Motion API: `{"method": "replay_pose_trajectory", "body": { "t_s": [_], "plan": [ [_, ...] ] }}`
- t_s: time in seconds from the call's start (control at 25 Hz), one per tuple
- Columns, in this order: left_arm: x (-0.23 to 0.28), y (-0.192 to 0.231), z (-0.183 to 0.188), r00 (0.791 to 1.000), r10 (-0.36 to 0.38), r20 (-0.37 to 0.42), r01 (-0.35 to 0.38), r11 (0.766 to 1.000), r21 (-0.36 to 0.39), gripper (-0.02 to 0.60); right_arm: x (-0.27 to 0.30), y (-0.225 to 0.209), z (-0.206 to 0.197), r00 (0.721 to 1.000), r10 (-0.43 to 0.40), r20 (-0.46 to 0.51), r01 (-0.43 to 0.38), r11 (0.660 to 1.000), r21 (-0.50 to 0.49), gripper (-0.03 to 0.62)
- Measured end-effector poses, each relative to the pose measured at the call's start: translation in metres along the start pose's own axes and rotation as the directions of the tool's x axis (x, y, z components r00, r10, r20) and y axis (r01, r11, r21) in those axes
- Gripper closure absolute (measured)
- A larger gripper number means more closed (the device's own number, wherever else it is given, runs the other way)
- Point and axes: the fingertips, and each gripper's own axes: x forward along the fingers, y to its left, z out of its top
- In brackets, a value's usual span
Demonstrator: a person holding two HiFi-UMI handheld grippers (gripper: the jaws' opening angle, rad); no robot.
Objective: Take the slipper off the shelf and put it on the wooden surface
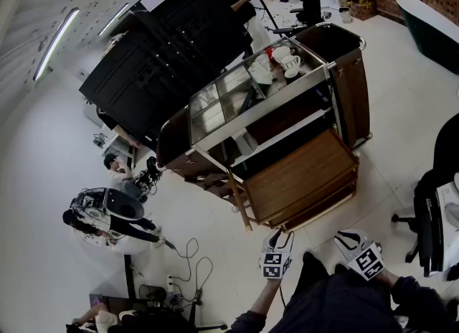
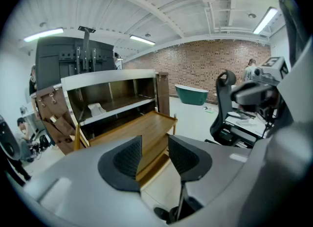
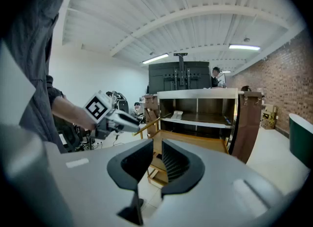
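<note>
A white slipper (image 1: pixel 246 141) lies on the metal middle shelf (image 1: pixel 287 132) of a cart, above the cart's low wooden surface (image 1: pixel 301 175). Both grippers hover over the floor in front of the cart, well short of it. My left gripper (image 1: pixel 281 237) is open with nothing between its pads. In the left gripper view the slipper (image 2: pixel 96 108) lies at the shelf's left, beyond the wooden surface (image 2: pixel 139 125). My right gripper (image 1: pixel 350 237) has its jaws a narrow gap apart and empty. Its own view shows the slipper (image 3: pixel 176 115) far ahead and the left gripper (image 3: pixel 110 116) to the left.
White cups (image 1: pixel 287 60) stand on the cart's top tray. A tall black cabinet (image 1: pixel 168 52) stands behind the cart. An office chair (image 1: pixel 430 209) is at the right, a green bathtub (image 2: pixel 192 95) by the brick wall. People and cables (image 1: pixel 188 252) occupy the floor at the left.
</note>
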Motion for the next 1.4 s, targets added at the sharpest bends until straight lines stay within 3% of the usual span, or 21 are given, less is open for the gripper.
{"method": "replay_pose_trajectory", "body": {
  "t_s": [0.28,0.4,0.56,0.64,0.76,0.92,1.04,1.12,1.24,1.32,1.4],
  "plan": [
    [0.102,0.153,0.082,0.992,0.128,-0.009,-0.128,0.991,0.029,0.376,0.051,-0.05,0.011,1.0,-0.019,-0.019,0.02,0.999,0.05,0.553],
    [0.162,0.212,0.104,0.986,0.152,-0.064,-0.15,0.988,0.037,0.371,0.098,-0.077,0.036,0.997,-0.004,-0.082,0.004,1.0,-0.005,0.553],
    [0.235,0.302,0.121,0.967,0.212,-0.14,-0.204,0.976,0.072,0.35,0.166,-0.1,0.075,0.994,0.006,-0.105,-0.008,1.0,-0.019,0.553],
    [0.269,0.347,0.126,0.953,0.247,-0.178,-0.233,0.968,0.098,0.237,0.19,-0.101,0.089,0.993,0.011,-0.118,-0.013,1.0,-0.021,0.553],
    [0.32,0.394,0.121,0.938,0.253,-0.236,-0.24,0.967,0.084,0.233,0.209,-0.1,0.09,0.987,0.005,-0.163,-0.009,1.0,-0.021,0.553],
    [0.38,0.433,0.118,0.929,0.272,-0.25,-0.274,0.961,0.029,0.243,0.213,-0.107,0.064,0.965,-0.029,-0.261,0.036,0.999,0.023,0.554],
    [0.403,0.448,0.116,0.927,0.287,-0.24,-0.303,0.952,-0.033,0.297,0.203,-0.117,0.06,0.95,-0.077,-0.303,0.102,0.992,0.069,0.561],
    [0.408,0.458,0.116,0.927,0.294,-0.232,-0.319,0.945,-0.077,0.373,0.203,-0.127,0.063,0.948,-0.104,-0.302,0.14,0.985,0.101,0.565],
    [0.412,0.472,0.116,0.928,0.302,-0.22,-0.337,0.931,-0.142,0.409,0.199,-0.144,0.062,0.943,-0.141,-0.301,0.186,0.975,0.125,0.57],
    [0.411,0.479,0.117,0.929,0.304,-0.211,-0.343,0.921,-0.183,0.531,0.197,-0.151,0.063,0.944,-0.153,-0.293,0.198,0.972,0.129,0.574],
    [0.406,0.48,0.119,0.932,0.3,-0.201,-0.341,0.914,-0.219,0.565,0.195,-0.152,0.066,0.949,-0.152,-0.274,0.193,0.973,0.127,0.577]
  ]
}}
